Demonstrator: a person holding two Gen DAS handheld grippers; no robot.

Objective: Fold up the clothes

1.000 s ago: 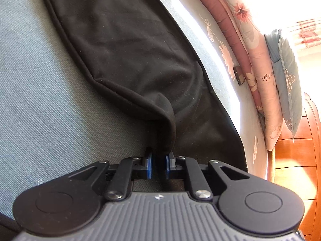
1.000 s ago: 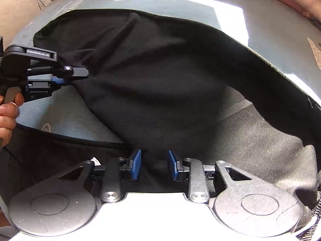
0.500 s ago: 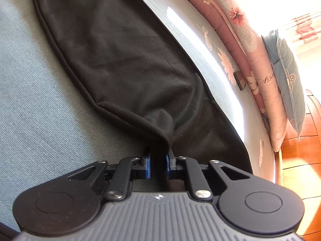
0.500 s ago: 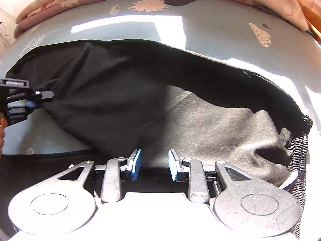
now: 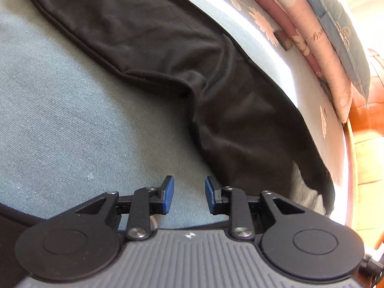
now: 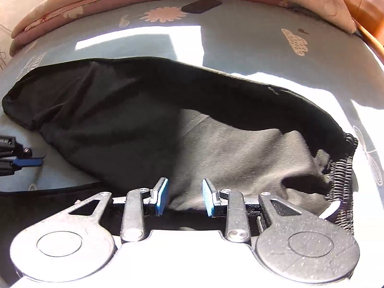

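Blue bedsheet: one black garment, two parted grippers.

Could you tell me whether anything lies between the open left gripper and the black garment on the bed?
Nothing visible does. Only bare blue-grey bedsheet separates the left gripper from the black garment, whose nearest edge lies just ahead and to its right.

The left hand-held gripper is black with blue pads; the right hand-held gripper is silver-linked, white-bodied.
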